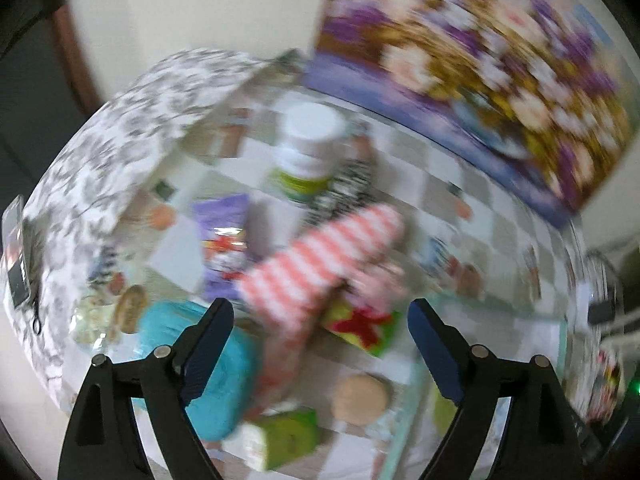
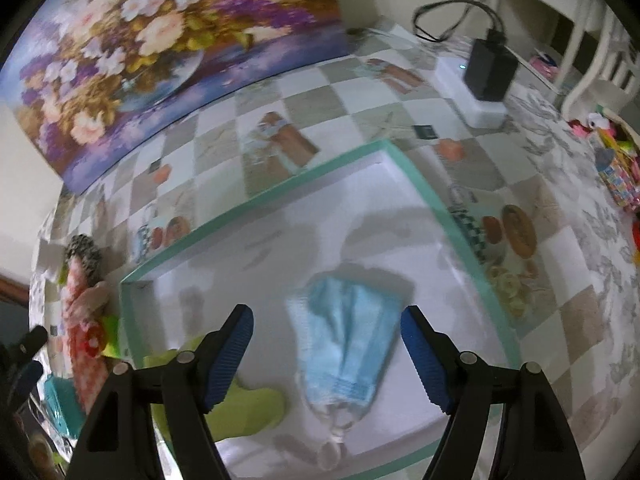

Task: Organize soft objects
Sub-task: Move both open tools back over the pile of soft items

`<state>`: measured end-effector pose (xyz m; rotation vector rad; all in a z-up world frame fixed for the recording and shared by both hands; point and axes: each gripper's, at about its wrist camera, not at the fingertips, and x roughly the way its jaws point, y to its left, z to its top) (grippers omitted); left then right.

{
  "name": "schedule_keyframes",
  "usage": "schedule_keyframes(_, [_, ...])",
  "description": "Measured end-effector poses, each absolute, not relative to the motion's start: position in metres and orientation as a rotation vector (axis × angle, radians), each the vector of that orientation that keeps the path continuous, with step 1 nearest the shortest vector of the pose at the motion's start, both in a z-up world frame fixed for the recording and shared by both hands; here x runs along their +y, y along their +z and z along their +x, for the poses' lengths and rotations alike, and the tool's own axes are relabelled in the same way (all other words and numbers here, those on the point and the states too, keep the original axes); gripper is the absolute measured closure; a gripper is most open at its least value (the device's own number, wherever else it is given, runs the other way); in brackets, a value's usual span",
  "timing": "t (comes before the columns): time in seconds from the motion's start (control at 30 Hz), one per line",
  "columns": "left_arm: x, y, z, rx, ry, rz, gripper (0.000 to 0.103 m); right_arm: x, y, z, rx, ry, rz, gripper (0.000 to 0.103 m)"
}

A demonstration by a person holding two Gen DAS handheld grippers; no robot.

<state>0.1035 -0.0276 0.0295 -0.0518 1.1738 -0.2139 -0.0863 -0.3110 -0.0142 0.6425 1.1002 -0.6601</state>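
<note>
Both claws are wide open, holding nothing. The right gripper [image 2: 326, 354] hangs over a light-blue face mask [image 2: 346, 344] lying inside the white tray [image 2: 280, 188], beside a lime-green cloth [image 2: 244, 408]. The left gripper [image 1: 320, 344] hovers above a pink striped sock [image 1: 320, 268] on the tablecloth [image 1: 480, 220].

I count one blue face mask [image 2: 346, 340] and one lime-green cloth [image 2: 244, 404] in my white tray [image 2: 280, 200], one pink striped sock [image 1: 320, 256], one teal yarn ball [image 1: 224, 364], one white-capped bottle [image 1: 306, 148]
</note>
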Motion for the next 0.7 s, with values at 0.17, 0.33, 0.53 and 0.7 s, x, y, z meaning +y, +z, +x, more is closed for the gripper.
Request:
schedule_keyframes(0.17, [0.023, 0.026, 0.121, 1.168, -0.083, -0.13, 0.014, -0.288, -0.013, -0.072, 1.108, -0.601, 0.595, 0.024])
schedule_keyframes(0.33, [0.059, 0.025, 0.132, 1.157, -0.022, -0.224, 0.013, -0.262, -0.01, -0.055, 1.097, -0.509, 0.568, 0.024])
schedule_keyframes(0.53, [0.075, 0.024, 0.138, 1.143, -0.008, -0.263, 0.008, -0.23, -0.008, -0.034, 1.08, -0.414, 0.532, 0.024])
schedule_keyframes(0.7, [0.062, 0.023, 0.14, 1.149, -0.053, -0.214, 0.008, -0.208, -0.009, -0.016, 1.073, -0.329, 0.543, 0.022])
